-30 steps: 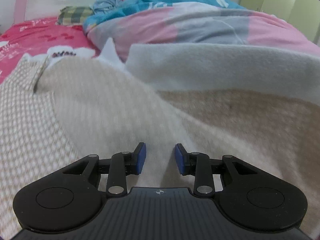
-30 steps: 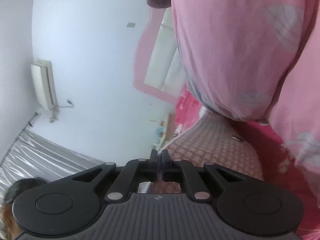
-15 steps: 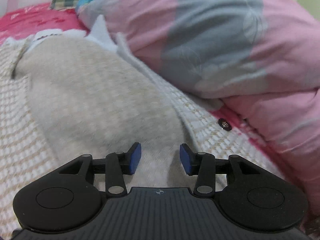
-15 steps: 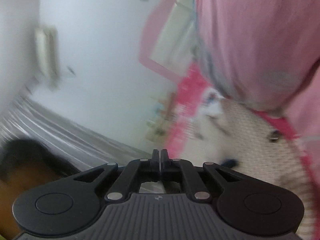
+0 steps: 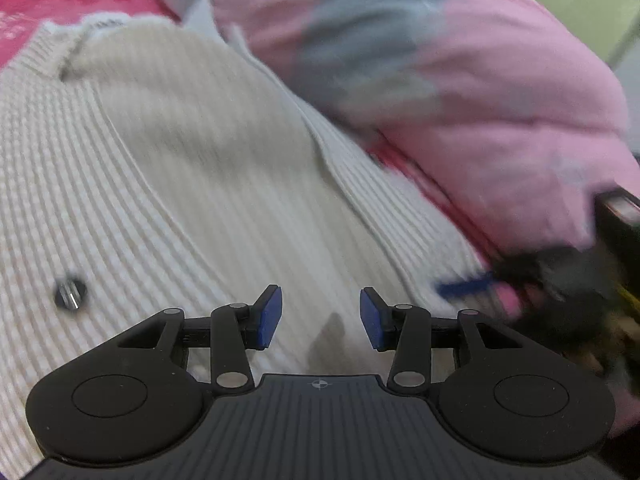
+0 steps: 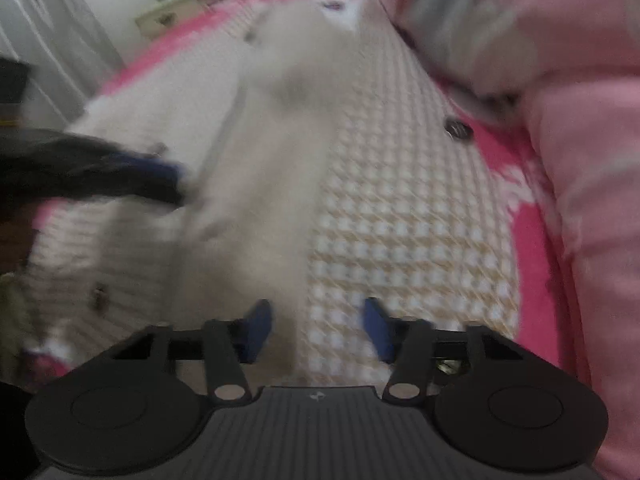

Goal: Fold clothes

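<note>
A cream jacket (image 5: 208,168) with a beige houndstooth outside (image 6: 400,220) and a fleecy lining (image 6: 272,152) lies spread on the bed. It has dark buttons (image 5: 70,292) (image 6: 458,128). My left gripper (image 5: 320,316) hovers just over the ribbed cloth, open, with nothing between its blue pads. My right gripper (image 6: 316,330) points down at the jacket where lining meets houndstooth. Its jaws are opening and grip nothing. Each gripper shows blurred in the other's view: the right gripper (image 5: 560,272) at the jacket's right edge, the left gripper (image 6: 120,176) on the left.
A bulky pink and grey quilt (image 5: 480,100) (image 6: 580,160) presses against the jacket's right side. Pink bedsheet (image 5: 60,0) shows around the garment. A pale curtain (image 6: 48,40) and a wall stand beyond the bed's far left. Both views are motion-blurred.
My right gripper swung down from facing the wall to above the jacket, and its shut jaws parted. My left gripper slid along the jacket toward the quilt and opened a little wider.
</note>
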### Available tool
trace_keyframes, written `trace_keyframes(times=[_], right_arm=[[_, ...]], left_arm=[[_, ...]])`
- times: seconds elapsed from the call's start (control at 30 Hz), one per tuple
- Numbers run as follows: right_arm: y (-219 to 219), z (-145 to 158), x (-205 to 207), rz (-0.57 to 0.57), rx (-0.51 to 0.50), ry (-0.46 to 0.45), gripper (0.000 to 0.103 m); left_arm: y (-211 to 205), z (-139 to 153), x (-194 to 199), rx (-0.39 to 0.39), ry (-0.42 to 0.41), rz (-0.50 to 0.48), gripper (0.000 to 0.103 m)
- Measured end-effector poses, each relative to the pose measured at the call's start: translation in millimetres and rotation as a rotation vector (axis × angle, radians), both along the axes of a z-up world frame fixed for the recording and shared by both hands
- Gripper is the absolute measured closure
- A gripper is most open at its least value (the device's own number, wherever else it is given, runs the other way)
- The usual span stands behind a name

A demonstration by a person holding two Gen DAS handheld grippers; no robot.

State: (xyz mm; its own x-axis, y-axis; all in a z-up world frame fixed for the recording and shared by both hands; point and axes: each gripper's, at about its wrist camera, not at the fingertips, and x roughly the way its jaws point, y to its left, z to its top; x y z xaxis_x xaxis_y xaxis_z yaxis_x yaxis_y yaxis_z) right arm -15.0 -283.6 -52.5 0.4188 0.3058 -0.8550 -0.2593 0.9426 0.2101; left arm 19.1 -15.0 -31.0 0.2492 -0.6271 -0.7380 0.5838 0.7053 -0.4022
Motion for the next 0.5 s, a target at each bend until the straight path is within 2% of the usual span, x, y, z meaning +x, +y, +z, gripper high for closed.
trace_keyframes(times=[0.1, 0.2, 0.27, 0.33, 0.43, 0.5], right_arm=[[-28, 8, 4, -0.104, 0.146, 0.029, 0.096], [-55, 15, 5, -0.191, 0.305, 0.047, 0.096], [-71, 21, 2, -0.229, 0.449, 0.049, 0.097], [-85, 26, 2, -0.258, 0.6, 0.055, 0.096], [-81, 31, 11, -0.208, 0.734, 0.078, 0.096], [-73, 36, 16, -0.161, 0.802, 0.091, 0.096]], left_arm=[[-2, -6, -27, 0.017, 0.025, -0.085, 0.06], [-8, -14, -50, 0.062, 0.006, -0.145, 0.06], [-11, -20, -64, 0.099, -0.017, -0.176, 0.06], [-10, -28, -73, 0.13, -0.033, -0.165, 0.06], [-5, -34, -79, 0.127, -0.049, -0.153, 0.06], [-1, -34, -76, 0.107, -0.026, -0.13, 0.061]])
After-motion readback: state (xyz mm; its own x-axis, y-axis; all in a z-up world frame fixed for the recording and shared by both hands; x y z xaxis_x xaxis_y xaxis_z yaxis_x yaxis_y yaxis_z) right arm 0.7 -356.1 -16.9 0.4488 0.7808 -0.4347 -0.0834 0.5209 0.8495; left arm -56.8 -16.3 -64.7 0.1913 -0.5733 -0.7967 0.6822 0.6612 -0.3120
